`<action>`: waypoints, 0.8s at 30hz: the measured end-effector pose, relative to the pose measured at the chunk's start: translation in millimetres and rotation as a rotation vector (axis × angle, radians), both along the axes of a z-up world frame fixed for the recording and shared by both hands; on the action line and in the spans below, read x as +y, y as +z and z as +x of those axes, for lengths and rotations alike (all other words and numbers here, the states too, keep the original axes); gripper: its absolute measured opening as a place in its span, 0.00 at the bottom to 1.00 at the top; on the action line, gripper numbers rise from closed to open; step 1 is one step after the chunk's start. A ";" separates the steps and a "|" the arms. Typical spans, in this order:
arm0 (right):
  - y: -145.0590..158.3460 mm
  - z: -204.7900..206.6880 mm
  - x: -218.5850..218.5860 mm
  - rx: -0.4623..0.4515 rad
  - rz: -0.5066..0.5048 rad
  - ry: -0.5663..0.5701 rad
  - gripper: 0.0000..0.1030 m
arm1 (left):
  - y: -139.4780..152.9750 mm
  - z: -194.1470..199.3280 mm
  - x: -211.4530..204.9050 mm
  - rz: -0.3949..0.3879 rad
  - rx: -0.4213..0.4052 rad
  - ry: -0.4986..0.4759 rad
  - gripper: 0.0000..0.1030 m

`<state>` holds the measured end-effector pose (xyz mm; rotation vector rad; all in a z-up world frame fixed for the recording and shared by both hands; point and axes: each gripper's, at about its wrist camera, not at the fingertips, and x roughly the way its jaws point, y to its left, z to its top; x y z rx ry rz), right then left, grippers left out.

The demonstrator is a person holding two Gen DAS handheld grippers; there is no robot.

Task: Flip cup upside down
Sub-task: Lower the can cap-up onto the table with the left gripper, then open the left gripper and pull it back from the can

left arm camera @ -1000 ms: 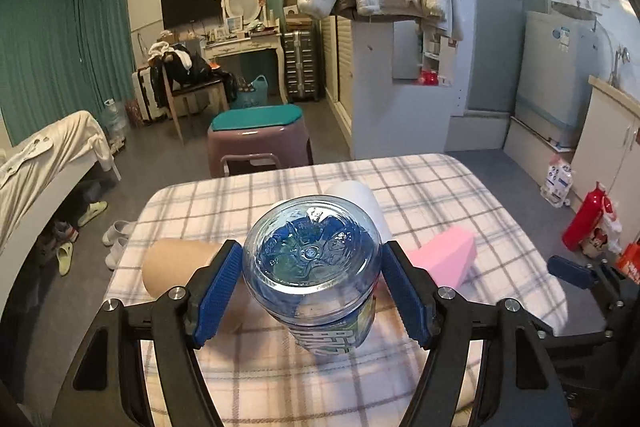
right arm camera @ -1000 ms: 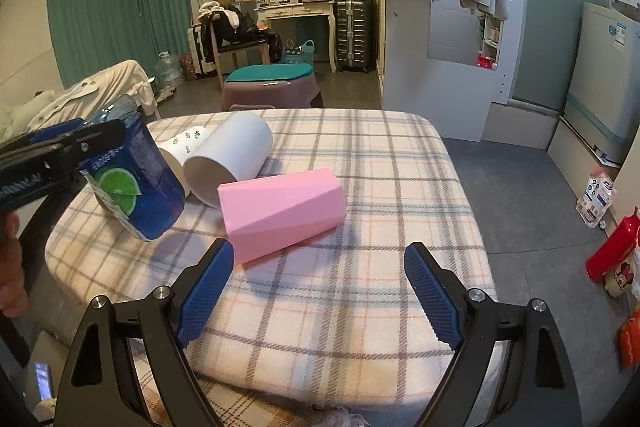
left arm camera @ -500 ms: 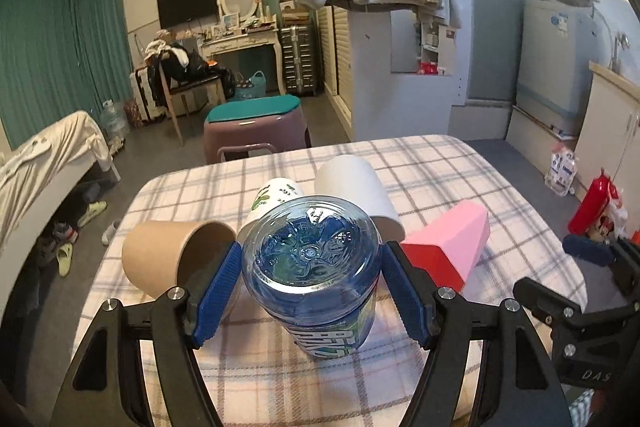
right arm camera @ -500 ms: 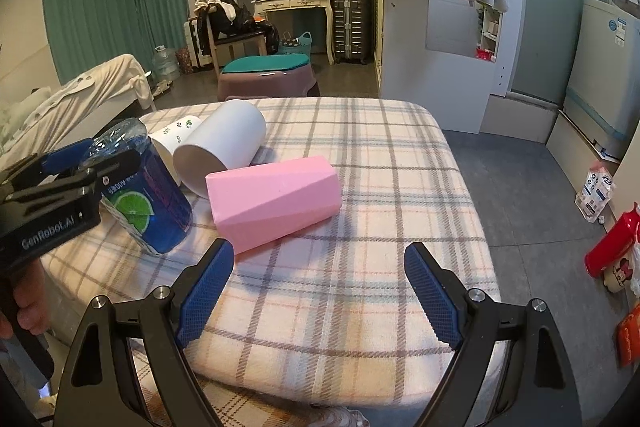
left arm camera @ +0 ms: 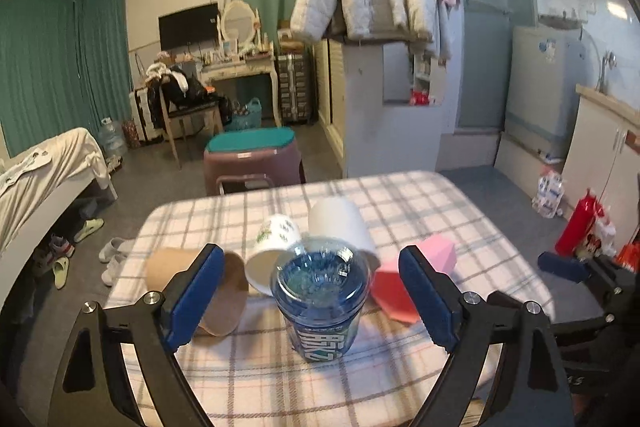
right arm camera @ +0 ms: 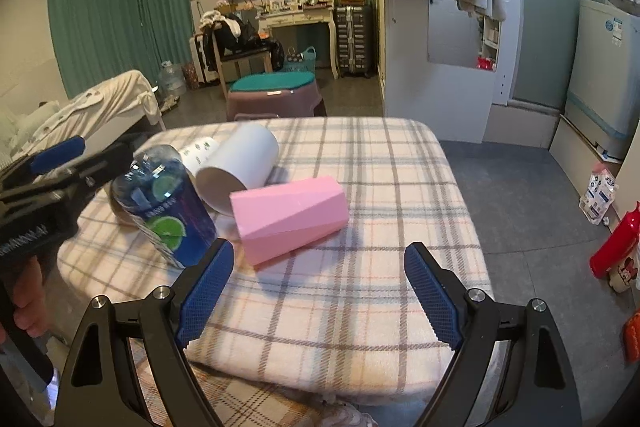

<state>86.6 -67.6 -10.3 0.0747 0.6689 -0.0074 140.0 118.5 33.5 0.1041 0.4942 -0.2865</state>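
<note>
The transparent blue plastic cup with a lime label (left arm camera: 321,301) stands base-up on the plaid-covered table (left arm camera: 420,203), near its front edge. The left gripper (left arm camera: 310,293) frames this cup with its 2 blue-padded fingers spread wide; both pads sit clear of the cup's sides, so it grips nothing. In the right wrist view the cup (right arm camera: 170,205) shows its green lime print, and the left gripper's black body (right arm camera: 48,187) sits just left of it.

Behind the cup lie 4 others on their sides: a brown paper cup (left arm camera: 208,287) to its left, a white paper cup with green print (left arm camera: 272,247) touching it from behind, a plain white cylindrical cup (left arm camera: 340,223) further back, and a faceted pink cup (left arm camera: 416,271) to its right.

The right gripper (right arm camera: 318,291) hovers over the table's near edge, right of the blue cup, its fingers wide apart and empty. The pink cup (right arm camera: 288,215) lies just beyond them.
</note>
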 end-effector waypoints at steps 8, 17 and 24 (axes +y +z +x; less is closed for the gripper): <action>30.6 -36.9 18.1 -0.103 -0.016 0.022 0.85 | 29.3 -49.0 28.1 -0.071 -0.112 0.022 0.89; 36.7 -73.7 50.9 -0.197 -0.021 0.056 0.89 | 10.8 -89.6 64.9 -0.082 -0.169 0.100 1.00; 15.4 -87.5 68.5 -0.218 0.000 0.050 0.99 | -19.3 -103.0 81.1 -0.078 -0.162 0.135 1.00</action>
